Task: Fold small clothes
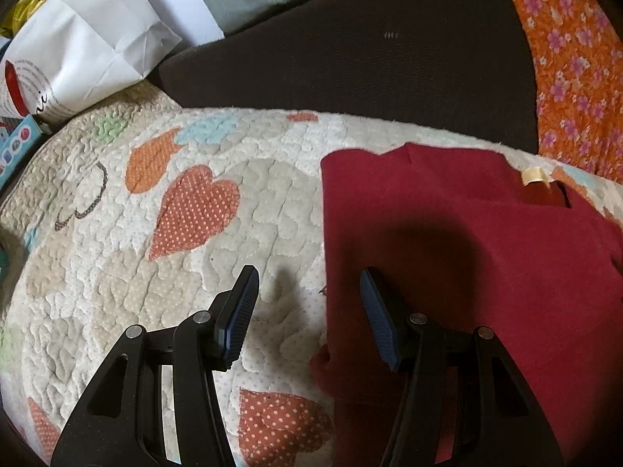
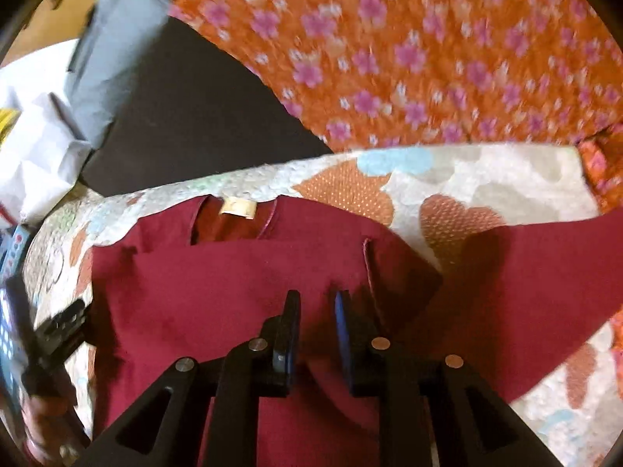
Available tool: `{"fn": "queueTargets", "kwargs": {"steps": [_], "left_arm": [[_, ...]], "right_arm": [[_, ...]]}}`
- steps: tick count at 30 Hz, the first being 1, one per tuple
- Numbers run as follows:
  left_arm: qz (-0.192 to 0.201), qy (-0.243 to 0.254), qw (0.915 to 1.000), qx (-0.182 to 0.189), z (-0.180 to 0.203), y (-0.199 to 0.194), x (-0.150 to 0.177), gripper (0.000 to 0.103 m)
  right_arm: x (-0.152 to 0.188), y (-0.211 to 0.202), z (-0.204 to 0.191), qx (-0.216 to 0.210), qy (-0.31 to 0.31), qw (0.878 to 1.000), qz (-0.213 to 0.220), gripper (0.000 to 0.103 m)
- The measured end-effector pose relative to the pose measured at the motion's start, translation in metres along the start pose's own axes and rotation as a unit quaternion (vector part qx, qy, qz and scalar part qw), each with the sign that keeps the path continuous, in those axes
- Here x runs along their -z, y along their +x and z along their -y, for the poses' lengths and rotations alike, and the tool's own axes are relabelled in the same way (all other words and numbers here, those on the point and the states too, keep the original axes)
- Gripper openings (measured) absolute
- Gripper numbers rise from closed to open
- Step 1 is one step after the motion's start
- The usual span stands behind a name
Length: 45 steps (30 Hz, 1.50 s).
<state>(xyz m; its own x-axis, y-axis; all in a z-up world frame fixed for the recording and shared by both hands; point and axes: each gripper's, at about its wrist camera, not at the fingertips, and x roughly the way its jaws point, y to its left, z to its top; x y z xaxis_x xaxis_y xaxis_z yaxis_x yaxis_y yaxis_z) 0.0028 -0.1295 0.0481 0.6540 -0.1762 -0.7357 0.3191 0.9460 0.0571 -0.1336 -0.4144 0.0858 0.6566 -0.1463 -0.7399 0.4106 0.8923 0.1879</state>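
A small dark red shirt lies on a quilted heart-print blanket; its cream neck label shows at the far end. My left gripper is open and empty, hovering over the shirt's left edge, one finger over the blanket, one over the cloth. In the right wrist view the shirt fills the centre, label at the far side. My right gripper is nearly closed with a fold of the red fabric between its jaws; a sleeve spreads to the right.
A dark brown cushion and an orange floral cloth lie beyond the blanket. A white paper bag and a colourful box sit at the far left. The left gripper and hand show at the right view's left edge.
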Motion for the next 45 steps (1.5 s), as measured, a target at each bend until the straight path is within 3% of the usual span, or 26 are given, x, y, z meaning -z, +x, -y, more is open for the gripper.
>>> {"fn": "queueTargets", "kwargs": {"steps": [2,5,7,9,11,16,20,23,29,33,36,38,40,45], "left_arm": [[0.006,0.000,1.0000,-0.001,0.002,-0.005,0.000,0.054],[0.011,0.005,0.9999,0.002,0.008,-0.015,-0.001,0.054],[0.025,0.007,0.9997,0.006,0.011,-0.026,-0.002,0.054],[0.037,0.005,0.9992,0.013,0.012,-0.035,-0.003,0.054],[0.045,-0.003,0.9985,0.031,0.014,-0.042,-0.005,0.054],[0.034,0.015,0.9975,0.061,0.030,-0.043,0.000,0.054],[0.018,0.048,0.9952,0.083,0.052,-0.038,0.009,0.054],[0.015,0.067,0.9945,0.079,0.062,-0.035,0.015,0.054],[0.007,0.054,0.9952,0.081,0.055,-0.027,0.012,0.054],[0.005,0.045,0.9960,0.077,0.049,-0.023,0.009,0.054],[0.007,0.033,0.9964,0.077,0.041,-0.025,0.003,0.054],[0.011,0.020,0.9964,0.082,0.034,-0.029,-0.002,0.054],[0.015,0.003,0.9960,0.088,0.024,-0.034,-0.008,0.054],[0.024,-0.046,0.9934,0.102,-0.006,-0.044,-0.023,0.054]], "right_arm": [[0.014,0.001,-0.007,-0.004,-0.009,1.000,-0.013,0.017],[0.036,0.035,-0.014,0.012,-0.023,0.998,-0.063,0.017],[0.039,0.029,-0.014,0.010,-0.012,0.999,-0.039,0.017],[0.037,0.019,-0.007,-0.014,0.019,0.999,-0.048,0.017],[0.037,0.000,0.010,-0.034,0.051,0.998,-0.029,0.018],[0.043,-0.029,0.074,0.016,0.114,0.993,-0.001,0.028],[0.052,-0.042,0.150,0.022,0.220,0.975,0.014,0.029],[0.057,-0.053,0.200,0.048,0.283,0.957,0.039,0.030],[0.063,-0.048,0.265,0.040,0.378,0.923,0.066,0.032],[0.052,-0.041,0.281,0.016,0.388,0.916,0.098,0.032],[0.035,-0.049,0.270,0.006,0.360,0.927,0.107,0.008],[0.019,-0.062,0.249,-0.006,0.313,0.942,0.120,0.007],[0.006,-0.077,0.228,-0.037,0.283,0.950,0.128,0.007],[-0.035,-0.112,0.106,-0.126,0.146,0.969,0.153,0.007]]}}
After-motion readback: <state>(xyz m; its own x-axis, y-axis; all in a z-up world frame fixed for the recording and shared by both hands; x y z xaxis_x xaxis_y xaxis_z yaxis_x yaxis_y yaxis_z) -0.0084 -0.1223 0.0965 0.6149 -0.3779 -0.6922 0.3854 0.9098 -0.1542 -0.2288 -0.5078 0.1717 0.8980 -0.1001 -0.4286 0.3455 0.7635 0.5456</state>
